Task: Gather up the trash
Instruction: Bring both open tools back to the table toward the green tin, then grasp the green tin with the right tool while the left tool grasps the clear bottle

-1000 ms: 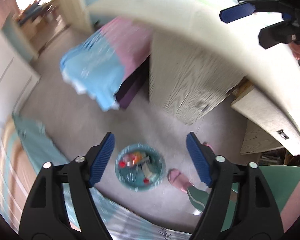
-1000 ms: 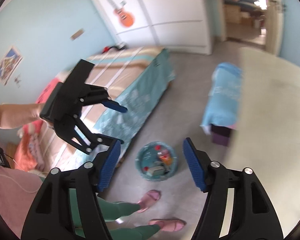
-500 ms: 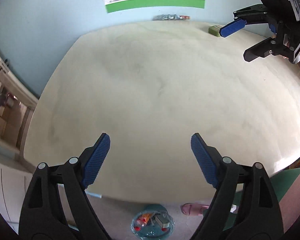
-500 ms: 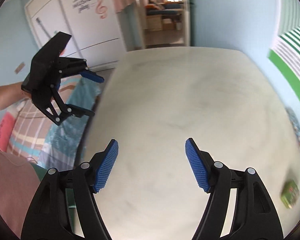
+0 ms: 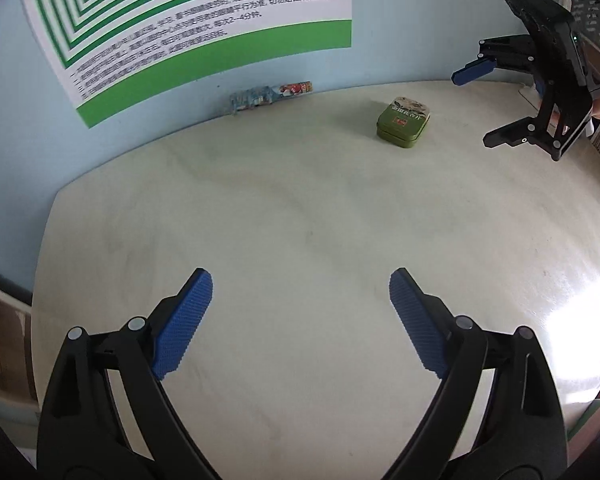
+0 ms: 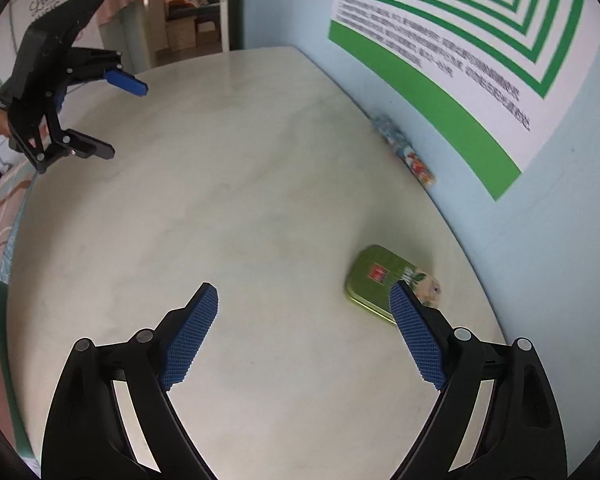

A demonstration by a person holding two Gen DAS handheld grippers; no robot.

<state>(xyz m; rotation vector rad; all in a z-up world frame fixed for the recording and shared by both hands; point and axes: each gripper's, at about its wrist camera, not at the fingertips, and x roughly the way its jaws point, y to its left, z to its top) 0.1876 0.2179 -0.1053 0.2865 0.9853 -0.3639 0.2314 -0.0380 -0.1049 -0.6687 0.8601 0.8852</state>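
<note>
A small green tin (image 5: 404, 121) lies flat on the pale round table (image 5: 300, 216), near the blue wall. A crumpled snack wrapper (image 5: 270, 96) lies along the foot of that wall. My left gripper (image 5: 300, 304) hovers over the bare middle of the table, its jaws opening with nothing between them. My right gripper (image 6: 302, 322) is opening too and holds nothing. The green tin (image 6: 374, 278) sits just beyond its right fingertip, partly hidden by it, and the wrapper (image 6: 404, 150) is farther back. Each gripper also shows in the other's view: right gripper (image 5: 496, 106), left gripper (image 6: 118, 116).
A green-and-white striped poster (image 5: 188, 28) with printed text hangs on the blue wall behind the table. Past the table's far edge an open doorway (image 6: 192, 8) leads to another room. A bed (image 6: 0, 200) lies at the left beyond the table edge.
Both views swung up from the floor and the teal bin of trash onto the tabletop, then toward the wall. The tin and wrapper came closer. Both pairs of jaws spread wider.
</note>
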